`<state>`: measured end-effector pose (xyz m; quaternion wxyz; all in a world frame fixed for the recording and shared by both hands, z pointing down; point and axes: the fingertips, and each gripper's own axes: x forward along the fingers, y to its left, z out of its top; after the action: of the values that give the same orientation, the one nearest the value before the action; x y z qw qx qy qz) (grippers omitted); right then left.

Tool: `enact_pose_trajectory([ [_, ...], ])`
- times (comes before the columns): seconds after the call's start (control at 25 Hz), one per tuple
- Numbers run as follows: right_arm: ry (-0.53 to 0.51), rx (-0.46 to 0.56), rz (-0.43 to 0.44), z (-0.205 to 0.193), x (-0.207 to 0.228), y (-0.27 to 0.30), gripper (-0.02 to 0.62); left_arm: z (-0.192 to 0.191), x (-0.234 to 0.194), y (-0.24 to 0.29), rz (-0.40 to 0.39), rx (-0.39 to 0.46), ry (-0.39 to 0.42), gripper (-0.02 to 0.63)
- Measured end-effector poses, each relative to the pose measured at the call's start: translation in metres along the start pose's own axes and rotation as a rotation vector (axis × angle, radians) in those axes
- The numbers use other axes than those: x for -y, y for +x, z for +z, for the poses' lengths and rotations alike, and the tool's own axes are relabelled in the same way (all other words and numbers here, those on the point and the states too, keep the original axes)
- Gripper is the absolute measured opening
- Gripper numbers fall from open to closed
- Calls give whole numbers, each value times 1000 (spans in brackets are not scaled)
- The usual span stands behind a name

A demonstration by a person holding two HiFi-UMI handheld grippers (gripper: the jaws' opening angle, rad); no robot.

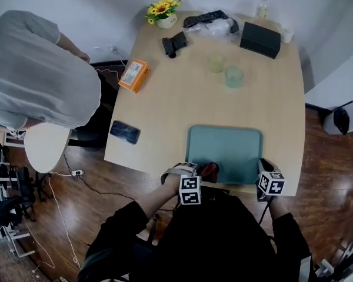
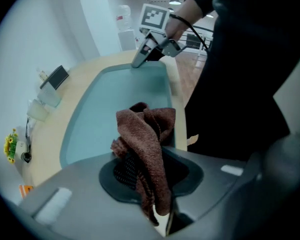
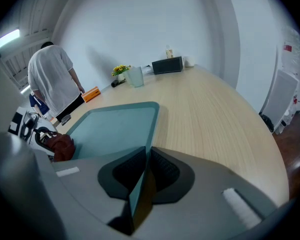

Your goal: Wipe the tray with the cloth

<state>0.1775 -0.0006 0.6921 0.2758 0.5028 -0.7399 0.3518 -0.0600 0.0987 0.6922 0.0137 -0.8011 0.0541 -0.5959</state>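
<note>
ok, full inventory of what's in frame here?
table: 1, light wood, centre
tray: 1, teal, near table edge
cloth: 1, brown, at tray's near edge, left part
cups: 2, pale green, beyond the tray
black box: 1, far right
flower pot: 1, white, yellow flowers, far edge
orange box: 1, left edge
phone: 1, black, near left edge
black object: 1, near the flowers, kind unclear
plastic bag: 1, clear, dark item on it, far edge
bystander: 1, grey shirt, left of table
left gripper: shut on cloth
right gripper: shut on tray's near right rim
</note>
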Motion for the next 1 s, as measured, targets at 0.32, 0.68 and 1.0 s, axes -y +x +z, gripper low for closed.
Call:
enact_pose_trajectory([
  [0.32,-12,3,-6,3,-1,0,35,-7,-7,1,-10,-14,27,69],
  [0.68,-6,-18,4,-6,1,-4,35,-18,-115,11,69,-47,-38,71],
  [1.0,-7,3,-15,-1,11,-6,34,-14,-189,22,154,-75,-75,71],
])
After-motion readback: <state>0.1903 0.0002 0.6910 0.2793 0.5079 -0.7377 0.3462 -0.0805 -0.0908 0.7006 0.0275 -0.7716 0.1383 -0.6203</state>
